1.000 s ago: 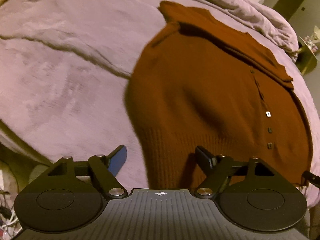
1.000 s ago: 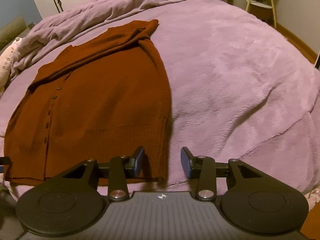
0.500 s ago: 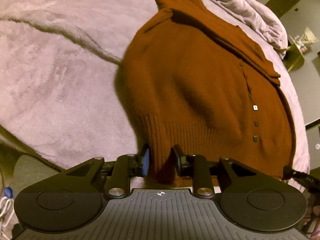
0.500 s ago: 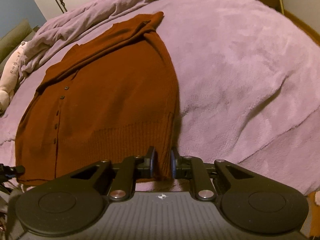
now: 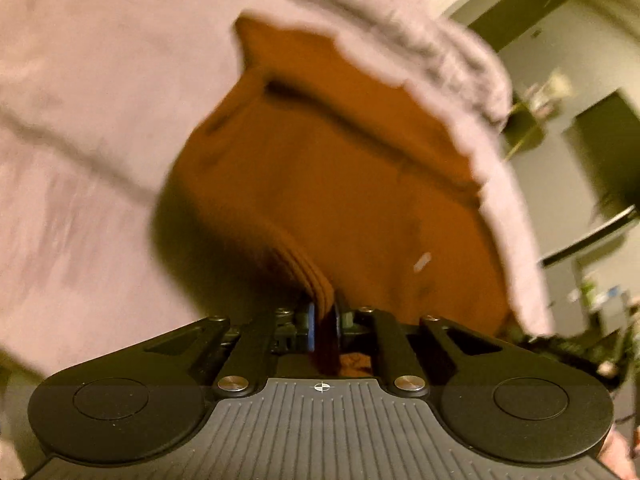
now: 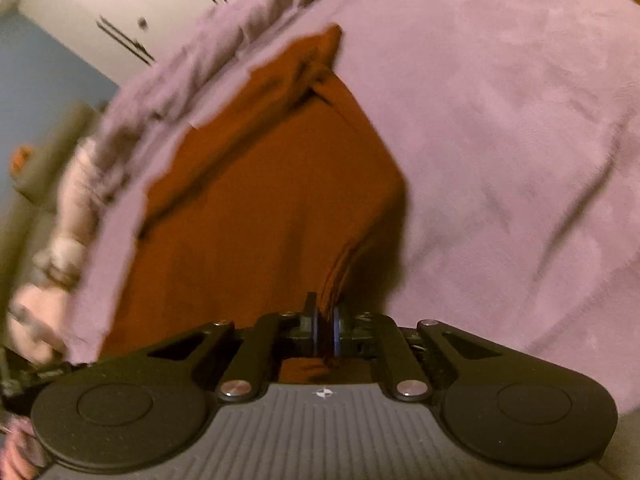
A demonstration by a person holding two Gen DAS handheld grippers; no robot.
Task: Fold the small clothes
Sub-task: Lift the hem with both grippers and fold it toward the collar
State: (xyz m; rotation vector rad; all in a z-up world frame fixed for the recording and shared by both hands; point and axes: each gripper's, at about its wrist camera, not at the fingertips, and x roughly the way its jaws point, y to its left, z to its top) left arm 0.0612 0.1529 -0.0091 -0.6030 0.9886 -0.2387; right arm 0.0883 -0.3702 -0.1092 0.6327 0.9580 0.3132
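A rust-brown knitted cardigan (image 5: pixel 328 184) with a button row lies on a mauve bedspread (image 5: pixel 80 120). My left gripper (image 5: pixel 324 322) is shut on the ribbed hem at the cardigan's left bottom corner, which is lifted off the bed. In the right wrist view the cardigan (image 6: pixel 260 208) stretches away from me, and my right gripper (image 6: pixel 326 326) is shut on the hem at its right bottom corner, also raised. Both views are motion-blurred.
A rumpled duvet (image 6: pixel 208 40) is bunched along the far edge of the bed (image 6: pixel 500 140). White wardrobe doors (image 6: pixel 120 4) stand behind it. A stuffed toy (image 6: pixel 52 264) lies at the left in the right wrist view. Room furniture (image 5: pixel 580 200) shows beyond the bed.
Both grippers have closed fully on the cardigan's hem corners and have lifted them off the bed. The cameras have tilted and the views have blurred.
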